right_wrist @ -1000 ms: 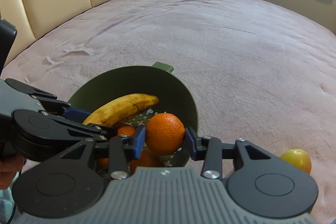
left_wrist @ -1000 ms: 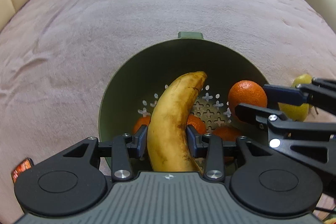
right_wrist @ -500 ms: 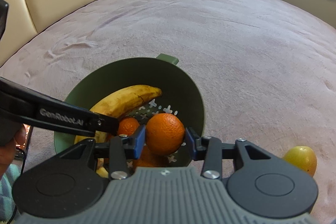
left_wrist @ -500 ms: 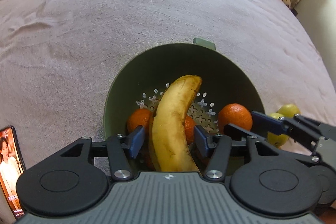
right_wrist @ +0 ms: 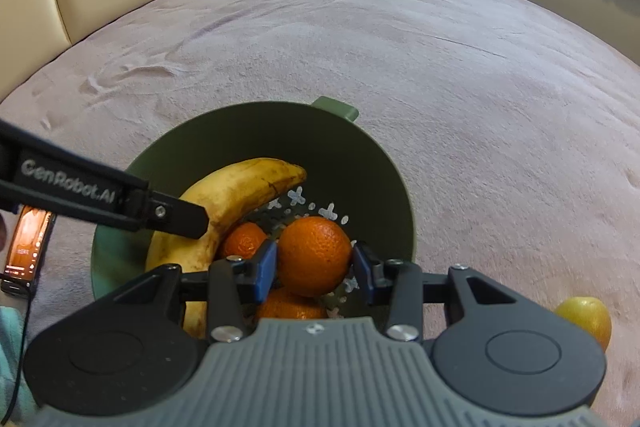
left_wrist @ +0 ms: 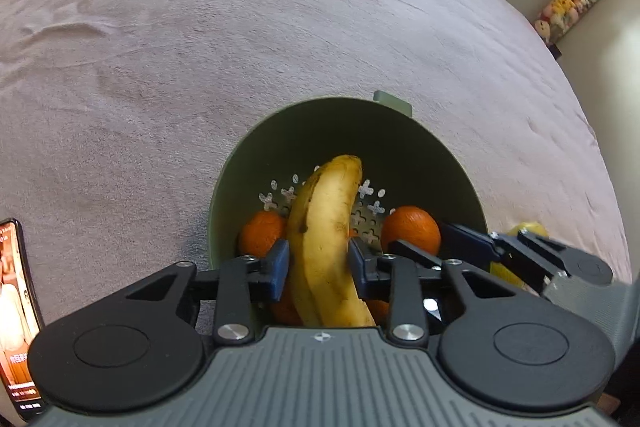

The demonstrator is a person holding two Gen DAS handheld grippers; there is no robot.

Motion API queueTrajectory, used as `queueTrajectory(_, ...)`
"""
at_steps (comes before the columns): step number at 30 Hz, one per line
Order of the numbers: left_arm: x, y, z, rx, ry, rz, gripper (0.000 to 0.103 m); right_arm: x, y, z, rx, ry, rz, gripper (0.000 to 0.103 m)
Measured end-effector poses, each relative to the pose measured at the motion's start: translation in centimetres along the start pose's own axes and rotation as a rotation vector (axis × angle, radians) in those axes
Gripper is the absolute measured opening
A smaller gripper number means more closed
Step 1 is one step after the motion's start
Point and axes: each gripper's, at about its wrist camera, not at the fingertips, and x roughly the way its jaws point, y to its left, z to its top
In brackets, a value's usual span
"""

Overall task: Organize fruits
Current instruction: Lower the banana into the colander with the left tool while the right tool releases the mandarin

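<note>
My left tool (left_wrist: 319,263), its jaws just closing, grips a spotted yellow banana (left_wrist: 326,247) inside the green perforated plastic colander (left_wrist: 448,163) on the mauve bed (left_wrist: 200,47). My right tool (right_wrist: 314,267) clamps an orange (right_wrist: 314,255) over it. A yellow lemon (right_wrist: 588,319) lies outside; a phone (left_wrist: 16,307) lies left.

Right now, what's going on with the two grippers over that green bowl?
Both handheld grippers are working in the dark green perforated bowl on the pinkish bedspread. The left gripper has just been closing its jaws on the spotted yellow banana. The right gripper is shut on a round orange. A yellow lemon lies outside the bowl.
</note>
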Motion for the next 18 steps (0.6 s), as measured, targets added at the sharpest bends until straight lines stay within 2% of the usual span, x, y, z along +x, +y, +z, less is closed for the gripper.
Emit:
queueTrajectory(5, 0.12, 0.48, 0.11, -0.022, 0.034, 0.002, 0.036, 0.64, 0.18, 0.10, -0.017, 0.009, 0.001, 0.039)
queueTrajectory(18, 0.12, -0.26, -0.05, 0.006, 0.014, 0.044, 0.042, 0.15, 0.25, -0.03, -0.025, 0.007, 0.001, 0.040)
